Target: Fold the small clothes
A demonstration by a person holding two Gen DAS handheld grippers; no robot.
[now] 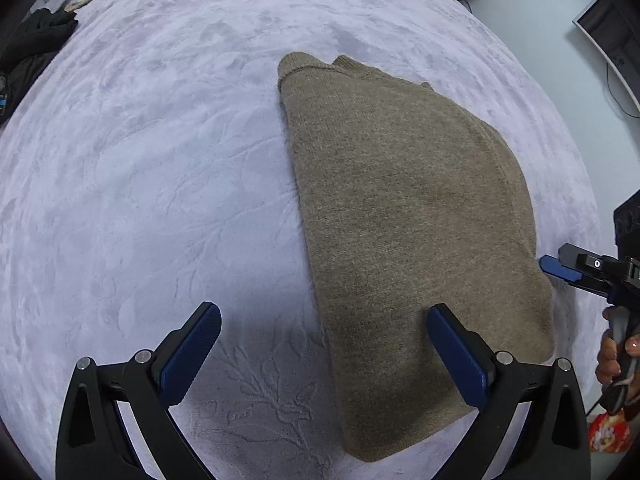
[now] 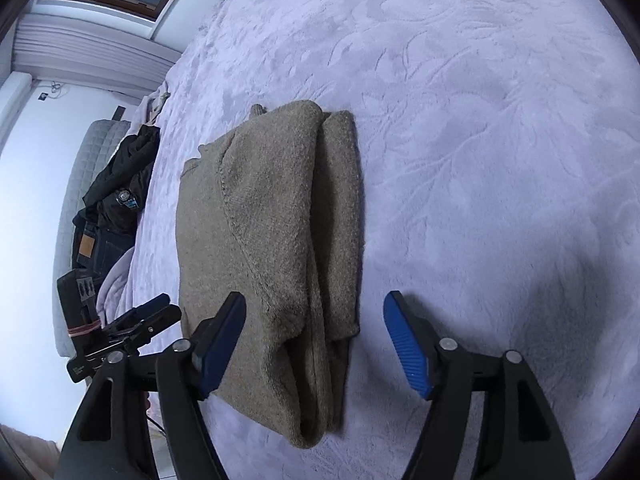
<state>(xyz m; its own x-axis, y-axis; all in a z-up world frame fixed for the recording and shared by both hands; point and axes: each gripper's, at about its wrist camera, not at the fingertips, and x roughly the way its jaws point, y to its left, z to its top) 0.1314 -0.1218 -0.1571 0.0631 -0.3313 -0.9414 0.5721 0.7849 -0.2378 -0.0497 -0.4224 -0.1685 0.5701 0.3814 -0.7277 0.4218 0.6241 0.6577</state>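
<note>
Lying folded on the lilac embossed bedspread (image 1: 160, 160): a tan knit sweater (image 1: 400, 208), long edge running near to far. Hovering over its near end, the left tool (image 1: 324, 344), fingers spread wide, gripping nothing. Hanging at its near right side, the right tool (image 2: 316, 336), fingers parted, pads clear of the knit. Sitting at the bed's far left edge, dark clothes (image 2: 120, 184).

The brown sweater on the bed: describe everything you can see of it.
The brown sweater is a fuzzy olive-brown knit, folded into a long, narrow bundle of several layers, with a ribbed collar at its far end and a curved seam across the top layer. It lies flat on the lavender embossed blanket. Neither hand-held gripper grips it.
</note>
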